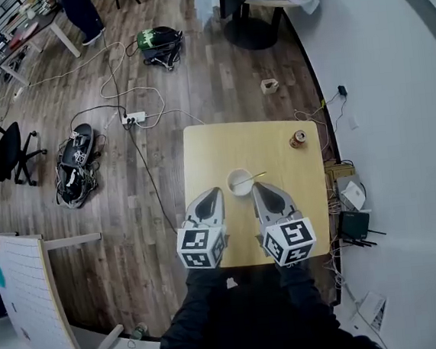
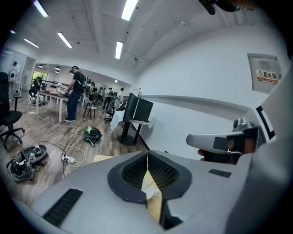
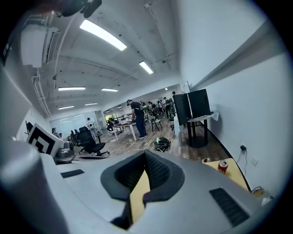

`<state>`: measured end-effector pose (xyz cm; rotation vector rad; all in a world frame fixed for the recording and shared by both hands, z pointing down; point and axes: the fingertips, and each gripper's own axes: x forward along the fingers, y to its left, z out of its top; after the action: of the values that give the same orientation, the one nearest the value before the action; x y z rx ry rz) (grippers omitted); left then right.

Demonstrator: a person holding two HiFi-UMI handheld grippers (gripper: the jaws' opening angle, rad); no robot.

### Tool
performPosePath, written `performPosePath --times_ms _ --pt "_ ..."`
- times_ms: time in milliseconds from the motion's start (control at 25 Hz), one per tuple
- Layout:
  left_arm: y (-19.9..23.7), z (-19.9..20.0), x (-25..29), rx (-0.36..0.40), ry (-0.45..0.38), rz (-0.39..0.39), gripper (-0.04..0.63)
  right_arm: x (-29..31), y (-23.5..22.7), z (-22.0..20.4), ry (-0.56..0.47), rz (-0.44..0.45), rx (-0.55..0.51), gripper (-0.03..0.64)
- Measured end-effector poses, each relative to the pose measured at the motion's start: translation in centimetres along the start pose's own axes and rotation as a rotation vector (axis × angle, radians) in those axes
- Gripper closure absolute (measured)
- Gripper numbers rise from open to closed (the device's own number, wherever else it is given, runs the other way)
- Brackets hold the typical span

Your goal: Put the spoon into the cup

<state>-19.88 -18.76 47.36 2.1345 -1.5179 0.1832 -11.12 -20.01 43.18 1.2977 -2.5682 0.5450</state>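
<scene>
So the spoon (image 1: 254, 178) is already sitting in the cup (image 1: 239, 183): bowl end down inside, and the handle leaning on the rim and poking out toward the right side of the table (image 1: 282, 202). That lean makes sense, since a spoon in a short white cup just tips until the rim catches it. The cup stands upright near the middle of the table, a bit toward the person's edge, so it's an easy reach for either hand. The left gripper (image 1: 213, 196) and right gripper (image 1: 257, 191) hang on either side of the cup, tips pointing at it but apart from it, with nothing between them and the cup. Both have their jaws pressed together and carry nothing. In each gripper view the two ribbed pads meet in a line, and only a sliver of the yellow table shows in the notch below. My read is that they're held like that because the job is basically done: there's nothing left to hold, so the jaws are closed on air and kept clear so they don't knock the handle. The only other thing on the table is a drink can (image 1: 298, 138) well off near the far right corner, out of the way. I'd call the task finished, judging from how things lie.
</scene>
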Motion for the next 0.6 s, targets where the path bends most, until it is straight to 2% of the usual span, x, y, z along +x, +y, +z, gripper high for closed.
performPosePath --times_ms 280,600 --pt "-2.0 3.7 0.0 0.082 -0.057 -0.034 0.560 -1.0 0.1 3.7 -0.055 -0.033 -0.051 0.595" --pt "-3.0 4.5 -0.8 0.118 -0.078 -0.054 0.560 -1.7 0.7 4.9 -0.090 -0.057 -0.076 0.595"
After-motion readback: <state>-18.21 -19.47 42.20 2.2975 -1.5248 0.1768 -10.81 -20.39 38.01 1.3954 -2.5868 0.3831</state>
